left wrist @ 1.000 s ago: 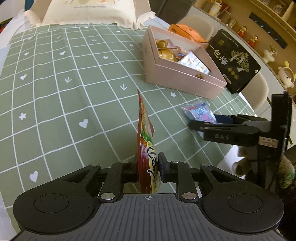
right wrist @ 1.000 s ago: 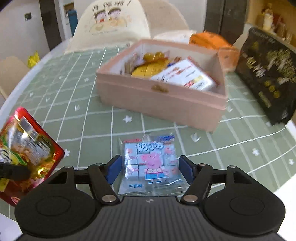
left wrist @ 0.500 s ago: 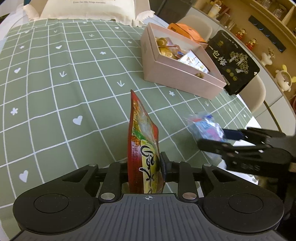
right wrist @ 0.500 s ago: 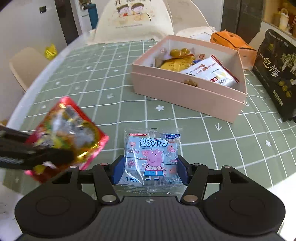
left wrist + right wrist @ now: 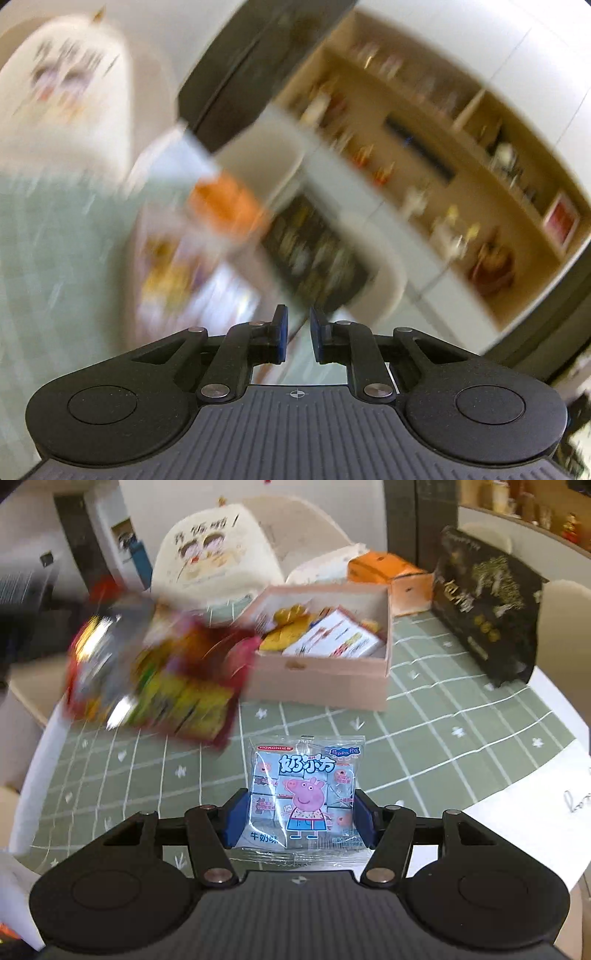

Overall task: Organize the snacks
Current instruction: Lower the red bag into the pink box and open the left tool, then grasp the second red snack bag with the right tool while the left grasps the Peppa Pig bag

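My right gripper [image 5: 299, 819] is shut on a blue cartoon-pig candy packet [image 5: 303, 786], held above the green checked tablecloth [image 5: 424, 720]. A red and yellow snack packet [image 5: 155, 675] shows as a blur in the air, left of the open pink box [image 5: 321, 679] that holds several snacks. In the left wrist view my left gripper [image 5: 297, 339] points up toward the shelves. Its blue pads are drawn close together with nothing between them. The pink box [image 5: 177, 273] is a blur below and to its left.
A black gift bag [image 5: 487, 605] stands right of the box and an orange box [image 5: 391, 576] sits behind it. A cream cartoon cushion [image 5: 207, 554] is at the table's far side. White paper [image 5: 535, 794] lies at the right edge.
The red packet has left my left gripper's jaws, which swung upward and closed empty. The packet now blurs through the air nearer the box. My right gripper lifted the pig packet.
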`<state>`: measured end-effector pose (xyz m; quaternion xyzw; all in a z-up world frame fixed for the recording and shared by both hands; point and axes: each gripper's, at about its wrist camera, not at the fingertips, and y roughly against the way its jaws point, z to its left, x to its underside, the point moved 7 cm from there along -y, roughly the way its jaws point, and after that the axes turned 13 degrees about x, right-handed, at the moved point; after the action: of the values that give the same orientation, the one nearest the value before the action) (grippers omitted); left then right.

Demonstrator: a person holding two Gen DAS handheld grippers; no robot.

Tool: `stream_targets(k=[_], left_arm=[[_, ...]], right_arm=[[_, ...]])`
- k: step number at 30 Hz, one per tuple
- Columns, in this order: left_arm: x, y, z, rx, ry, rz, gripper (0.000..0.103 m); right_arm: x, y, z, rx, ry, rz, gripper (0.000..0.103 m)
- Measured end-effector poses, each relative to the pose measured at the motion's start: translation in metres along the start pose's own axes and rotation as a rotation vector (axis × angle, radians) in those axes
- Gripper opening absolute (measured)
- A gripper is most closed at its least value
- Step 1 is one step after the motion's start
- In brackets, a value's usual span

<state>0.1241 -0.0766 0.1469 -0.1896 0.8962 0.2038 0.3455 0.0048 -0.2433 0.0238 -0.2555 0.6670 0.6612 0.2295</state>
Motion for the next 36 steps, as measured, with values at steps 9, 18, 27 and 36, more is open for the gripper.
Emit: stream_targets(k=[9,18,27,36], left_arm=[[-0.018,-0.027,0.074,-0.216,0.055,-0.046,0.021],[0.119,-0.007,0.095,-0.245,0.113,0.232,0.022],[0.145,0.046,0.089,-0.334,0.158,0.259,0.021],[0.200,0.022,0.045,-0.250,0.066,0.449,0.022]], right_arm=[[0.000,0.000,-0.010,0.068,0.001,-0.011,0.059],[0.019,-0.033,0.018,-0.066,0.067,0.083,0.061],[-0.026,-0.040,0.043,0.054,0.239,-0.115,0.076],[-0.046,-0.105,0.032,0.077,0.293,-0.050,0.082]])
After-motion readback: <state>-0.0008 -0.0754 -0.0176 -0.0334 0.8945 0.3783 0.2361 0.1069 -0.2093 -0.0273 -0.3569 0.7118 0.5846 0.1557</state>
